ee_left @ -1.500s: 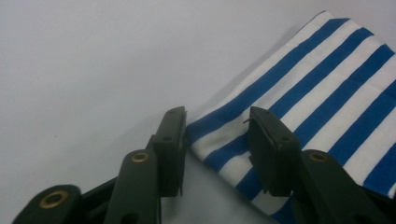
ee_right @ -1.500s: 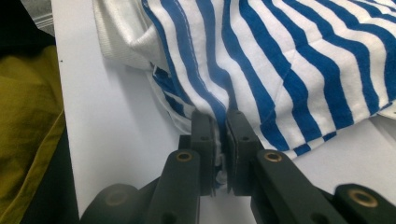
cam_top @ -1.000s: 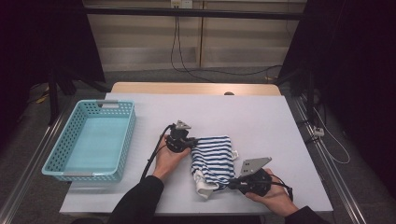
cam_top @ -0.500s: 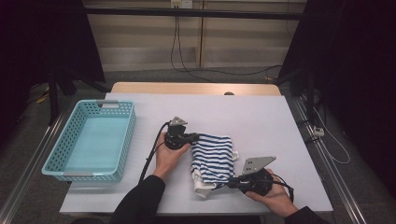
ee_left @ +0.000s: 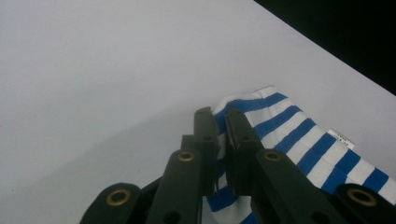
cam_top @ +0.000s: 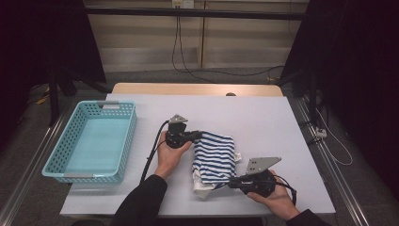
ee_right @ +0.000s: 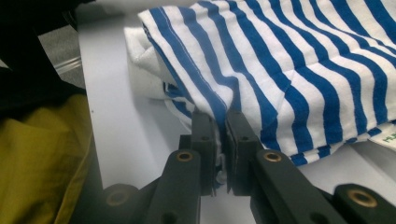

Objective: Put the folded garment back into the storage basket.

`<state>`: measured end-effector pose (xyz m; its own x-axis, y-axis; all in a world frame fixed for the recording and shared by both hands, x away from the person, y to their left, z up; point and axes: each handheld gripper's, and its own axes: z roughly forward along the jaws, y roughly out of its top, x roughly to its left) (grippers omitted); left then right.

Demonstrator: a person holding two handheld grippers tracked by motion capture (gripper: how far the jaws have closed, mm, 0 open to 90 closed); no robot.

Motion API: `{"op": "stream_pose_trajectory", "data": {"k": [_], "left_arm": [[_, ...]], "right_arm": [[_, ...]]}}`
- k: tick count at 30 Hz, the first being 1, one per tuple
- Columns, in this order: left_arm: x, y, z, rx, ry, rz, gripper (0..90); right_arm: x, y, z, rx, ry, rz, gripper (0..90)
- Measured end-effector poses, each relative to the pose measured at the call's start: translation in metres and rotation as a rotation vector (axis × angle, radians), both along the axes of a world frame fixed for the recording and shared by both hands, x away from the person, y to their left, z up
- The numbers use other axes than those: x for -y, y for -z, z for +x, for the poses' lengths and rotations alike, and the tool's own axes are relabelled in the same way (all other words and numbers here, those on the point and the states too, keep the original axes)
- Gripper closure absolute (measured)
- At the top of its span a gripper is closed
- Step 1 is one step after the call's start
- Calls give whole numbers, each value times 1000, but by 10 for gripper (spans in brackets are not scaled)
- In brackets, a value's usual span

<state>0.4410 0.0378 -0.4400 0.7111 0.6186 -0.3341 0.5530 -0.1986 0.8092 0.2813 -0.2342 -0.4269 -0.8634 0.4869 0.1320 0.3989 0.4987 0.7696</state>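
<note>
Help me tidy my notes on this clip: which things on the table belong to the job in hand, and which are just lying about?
In the job:
- striped cloth, folded on the table
- left gripper, shut on its far edge
- right gripper, shut on its near edge

Lying about:
- blue basket, standing apart at the left
- cables on the floor beyond the table

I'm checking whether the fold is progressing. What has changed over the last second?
Hardly anything. The left gripper stays shut on the far left corner of the striped shirt, and the right gripper stays shut on its near edge. The shirt lies bunched in the same place on the table. The basket has not moved.
</note>
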Motion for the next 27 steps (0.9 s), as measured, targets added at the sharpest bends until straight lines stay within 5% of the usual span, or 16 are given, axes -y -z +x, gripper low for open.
{"op": "stream_pose_trajectory", "data": {"k": [27], "left_arm": [[-9, -25, 5, 48, -33, -10, 846]], "right_arm": [[-8, -18, 6, 54, 31, 63, 847]]}}
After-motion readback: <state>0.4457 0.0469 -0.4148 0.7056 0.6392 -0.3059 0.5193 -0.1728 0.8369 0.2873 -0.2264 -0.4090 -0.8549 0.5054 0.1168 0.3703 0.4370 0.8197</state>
